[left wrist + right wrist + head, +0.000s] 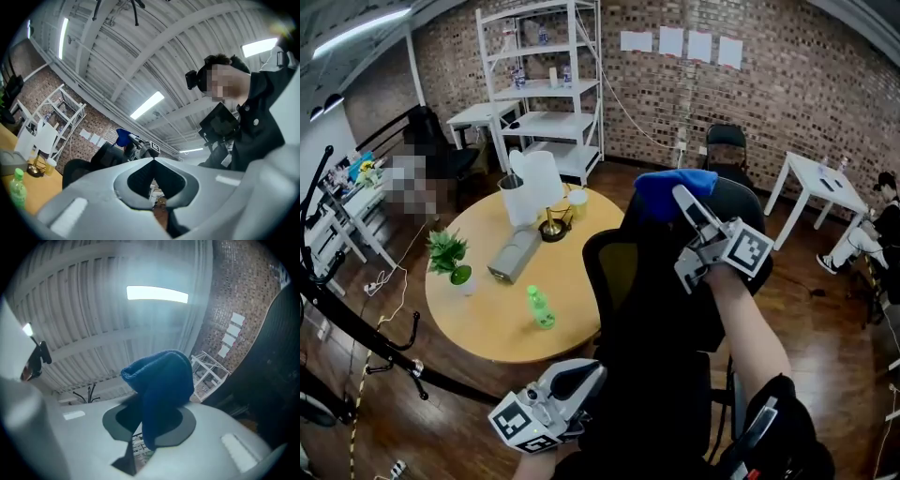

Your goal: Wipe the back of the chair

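Note:
A black office chair (661,309) stands in front of me with its back towards me. My right gripper (682,197) is raised at the top edge of the chair back and is shut on a blue cloth (671,187). In the right gripper view the blue cloth (164,387) bulges up out of the pinched jaws, with the dark chair back (276,371) at the right. My left gripper (581,380) hangs low at the chair's left side, shut with nothing in it. In the left gripper view its jaws meet at the tip (153,160) and point upward.
A round wooden table (511,281) stands left of the chair with a green bottle (540,307), a small plant (450,258), a grey box and a white jug on it. White shelves (544,84) line the brick wall. A white table (820,187) and a seated person (867,234) are at right.

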The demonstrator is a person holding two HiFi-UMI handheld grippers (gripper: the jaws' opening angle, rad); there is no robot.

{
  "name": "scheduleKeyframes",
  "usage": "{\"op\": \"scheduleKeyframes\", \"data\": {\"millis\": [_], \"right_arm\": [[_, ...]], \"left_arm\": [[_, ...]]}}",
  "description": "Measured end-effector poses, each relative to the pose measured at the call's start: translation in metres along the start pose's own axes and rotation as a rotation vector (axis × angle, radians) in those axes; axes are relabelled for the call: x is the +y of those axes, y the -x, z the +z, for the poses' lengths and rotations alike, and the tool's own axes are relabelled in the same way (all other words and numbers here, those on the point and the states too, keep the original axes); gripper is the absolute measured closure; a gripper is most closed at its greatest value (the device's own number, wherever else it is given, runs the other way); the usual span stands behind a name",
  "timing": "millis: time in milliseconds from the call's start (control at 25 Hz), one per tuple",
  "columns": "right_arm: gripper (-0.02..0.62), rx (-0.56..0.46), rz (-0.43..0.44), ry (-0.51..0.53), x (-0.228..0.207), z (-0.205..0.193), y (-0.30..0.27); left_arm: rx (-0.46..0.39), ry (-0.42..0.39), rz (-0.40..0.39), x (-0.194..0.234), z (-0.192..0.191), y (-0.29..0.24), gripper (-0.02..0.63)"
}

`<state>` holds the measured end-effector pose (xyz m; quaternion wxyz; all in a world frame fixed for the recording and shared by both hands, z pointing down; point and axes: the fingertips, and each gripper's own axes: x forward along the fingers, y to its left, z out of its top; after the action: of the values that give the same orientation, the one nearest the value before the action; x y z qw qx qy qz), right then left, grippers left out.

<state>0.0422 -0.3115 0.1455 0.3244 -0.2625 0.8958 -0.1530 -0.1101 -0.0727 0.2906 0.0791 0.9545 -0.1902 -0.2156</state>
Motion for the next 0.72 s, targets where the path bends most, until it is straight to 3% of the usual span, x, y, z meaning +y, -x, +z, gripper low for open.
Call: {"op": "scheduleKeyframes", "data": {"millis": [80,240,320,680,720], "right_arm": [[0.535,0.015,0.004,-0.034,-0.015,-0.007,-0.018],[0.535,0.022,-0.191,-0.136,-0.093,-0.03,-0.015],[0.536,0.022,-0.229,-0.128,-0.107,-0.029,-0.005],[0.536,-0.018,-0.341,-0.017,-0.131,0.014,0.072],[0.537,-0.011,-0.386,0.011,-0.134,0.018,0.084]], "left_arm": [[0.005,-0.02,0.036,0.004,0.0,-0.002,0.609],[-0.001,-0.035,0.082,0.017,0.004,0.002,0.609],[0.001,-0.034,0.086,0.024,0.003,0.001,0.609],[0.026,-0.001,-0.06,0.034,-0.019,-0.052,0.609],[0.026,0.002,-0.077,0.033,-0.02,-0.057,0.61]]}}
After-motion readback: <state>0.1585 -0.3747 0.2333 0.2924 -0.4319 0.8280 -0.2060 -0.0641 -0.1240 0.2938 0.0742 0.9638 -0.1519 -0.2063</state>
